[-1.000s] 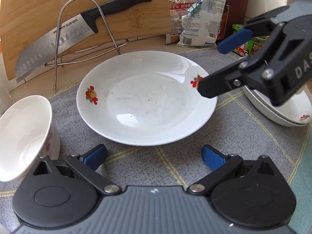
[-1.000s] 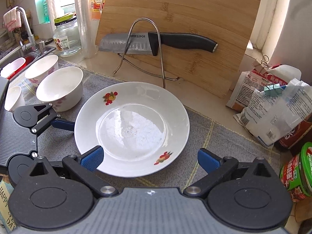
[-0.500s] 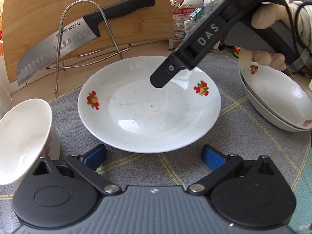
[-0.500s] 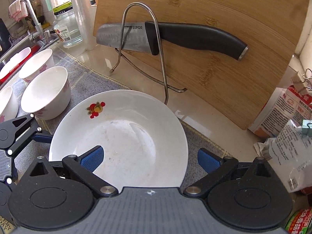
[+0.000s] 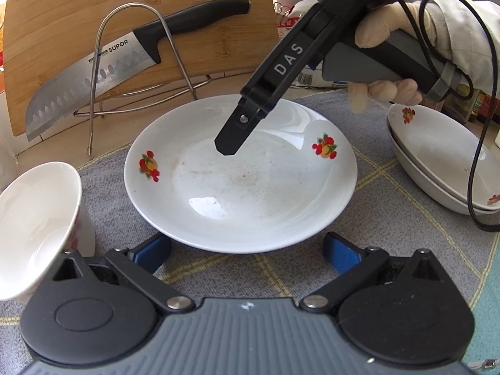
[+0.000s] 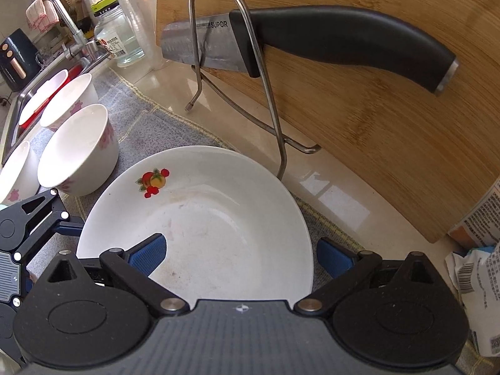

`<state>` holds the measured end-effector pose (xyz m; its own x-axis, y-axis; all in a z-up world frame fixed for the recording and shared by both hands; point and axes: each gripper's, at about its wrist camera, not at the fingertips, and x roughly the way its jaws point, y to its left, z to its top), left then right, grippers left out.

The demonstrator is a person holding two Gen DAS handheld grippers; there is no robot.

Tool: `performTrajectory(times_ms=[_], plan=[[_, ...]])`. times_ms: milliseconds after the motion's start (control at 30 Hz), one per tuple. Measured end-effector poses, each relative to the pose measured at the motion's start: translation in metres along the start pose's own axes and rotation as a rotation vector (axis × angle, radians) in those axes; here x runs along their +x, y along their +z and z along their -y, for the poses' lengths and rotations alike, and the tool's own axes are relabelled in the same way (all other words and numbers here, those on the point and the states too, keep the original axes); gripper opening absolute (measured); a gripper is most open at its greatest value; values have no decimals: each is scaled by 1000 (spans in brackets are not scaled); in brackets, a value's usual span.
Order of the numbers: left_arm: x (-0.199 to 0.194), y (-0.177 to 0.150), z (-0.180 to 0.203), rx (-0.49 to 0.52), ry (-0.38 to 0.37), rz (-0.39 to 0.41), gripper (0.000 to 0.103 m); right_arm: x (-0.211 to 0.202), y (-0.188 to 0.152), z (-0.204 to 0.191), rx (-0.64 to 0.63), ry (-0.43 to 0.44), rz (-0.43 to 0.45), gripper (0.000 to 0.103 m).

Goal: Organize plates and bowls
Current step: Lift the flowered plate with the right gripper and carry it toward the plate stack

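White shallow plate w/ red fruit decals (image 5: 240,184) sits flat on grey woven mat (image 5: 390,218) on counter. Left claw (image 5: 247,251) spread wide, empty, low at plate's near rim. Right claw (image 6: 239,257) also spread, empty, blue pads straddling plate's edge from above, gloved hand (image 5: 387,47) on grip. White bowl w/ pink flowers (image 6: 78,153) left of plate; two stacked white plates (image 5: 437,162) at right.
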<state>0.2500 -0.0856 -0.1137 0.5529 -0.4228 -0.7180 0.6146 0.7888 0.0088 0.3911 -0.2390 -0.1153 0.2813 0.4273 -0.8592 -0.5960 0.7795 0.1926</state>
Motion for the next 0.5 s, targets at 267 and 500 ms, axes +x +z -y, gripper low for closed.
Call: performTrajectory(times_ms=[267, 500], plan=[[0, 1, 0, 0, 2, 4, 103, 4, 6, 1, -11, 72, -26, 103], [-1, 0, 0, 3, 4, 10, 102, 3, 7, 3, -12, 97, -38, 103]])
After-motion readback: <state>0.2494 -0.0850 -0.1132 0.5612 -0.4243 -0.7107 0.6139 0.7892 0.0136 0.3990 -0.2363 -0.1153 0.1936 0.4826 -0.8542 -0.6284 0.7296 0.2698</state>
